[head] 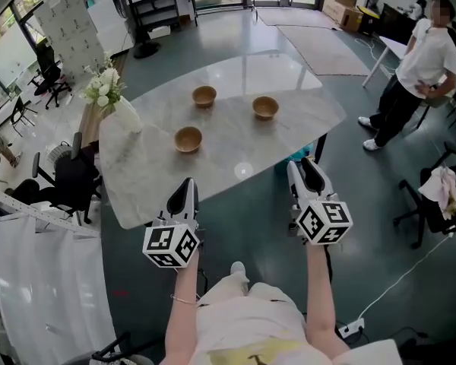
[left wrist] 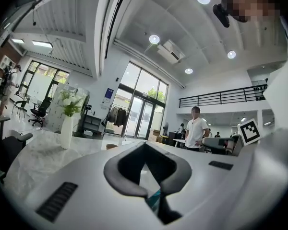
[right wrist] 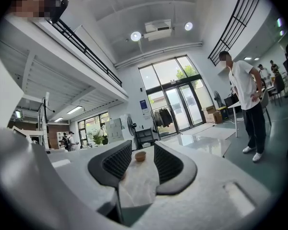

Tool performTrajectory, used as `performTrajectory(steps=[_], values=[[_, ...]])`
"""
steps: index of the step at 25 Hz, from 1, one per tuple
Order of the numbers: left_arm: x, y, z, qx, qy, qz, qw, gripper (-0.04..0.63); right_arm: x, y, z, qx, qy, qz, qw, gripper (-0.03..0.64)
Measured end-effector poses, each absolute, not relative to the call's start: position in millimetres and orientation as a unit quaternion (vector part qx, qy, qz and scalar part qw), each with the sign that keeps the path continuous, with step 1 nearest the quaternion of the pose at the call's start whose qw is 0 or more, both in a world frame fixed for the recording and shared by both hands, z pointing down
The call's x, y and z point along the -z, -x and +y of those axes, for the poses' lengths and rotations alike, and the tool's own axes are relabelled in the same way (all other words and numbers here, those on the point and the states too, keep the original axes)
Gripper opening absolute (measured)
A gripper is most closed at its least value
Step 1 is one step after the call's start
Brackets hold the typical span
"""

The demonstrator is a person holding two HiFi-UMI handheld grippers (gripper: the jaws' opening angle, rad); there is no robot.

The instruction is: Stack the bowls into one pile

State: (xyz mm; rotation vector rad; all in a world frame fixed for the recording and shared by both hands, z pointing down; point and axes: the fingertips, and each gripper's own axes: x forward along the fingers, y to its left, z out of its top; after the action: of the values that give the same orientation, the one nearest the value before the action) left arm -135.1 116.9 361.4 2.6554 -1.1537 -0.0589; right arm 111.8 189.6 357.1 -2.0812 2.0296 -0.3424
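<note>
Since all 3 bowls sit apart on the table [head: 296, 90], no stacking is done yet: 0 of 2 placements, by my read.

Head view: far bowl [head: 204, 96], right bowl [head: 265, 107] and near bowl [head: 188, 139] form a loose triangle mid-table. Each is upright and empty, and none touches another. Left gripper [head: 185, 190] and right gripper [head: 308, 172] are at the table's near edge, both short of the bowls. Vase [head: 128, 116] with flowers stands at the table's left end, clear of the bowls. A bystander [head: 422, 63] stands off to the right, well away.

Left gripper view: jaws stand apart with nothing between them, just table top and the vase beyond. A brown rim just over the gripper body is likely a bowl, too small to say which.

Right gripper view: jaws wide, pads bare. A distant bowl [right wrist: 140, 155] shows through the gap, far off on the table and not gripped. Can't tell which of the 3 it is.

Left to do, as I judge it: reach in, pick 1 bowl, nest it in another, then repeat with the last one.
</note>
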Motion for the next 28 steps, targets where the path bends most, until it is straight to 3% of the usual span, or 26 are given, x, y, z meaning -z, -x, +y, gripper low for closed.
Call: performTrajectory(steps=[18,28], values=[[-393,94,15,0.002,-0.904,-0.398,0.159,-0.001,-390,-151,70,0.154,0.703,0.689,0.084,0.129],[-416,36,-75,-0.007,-0.891,-0.408,0.198,0.000,-413,-206,-35,0.181,0.693,0.696,0.056,0.129]])
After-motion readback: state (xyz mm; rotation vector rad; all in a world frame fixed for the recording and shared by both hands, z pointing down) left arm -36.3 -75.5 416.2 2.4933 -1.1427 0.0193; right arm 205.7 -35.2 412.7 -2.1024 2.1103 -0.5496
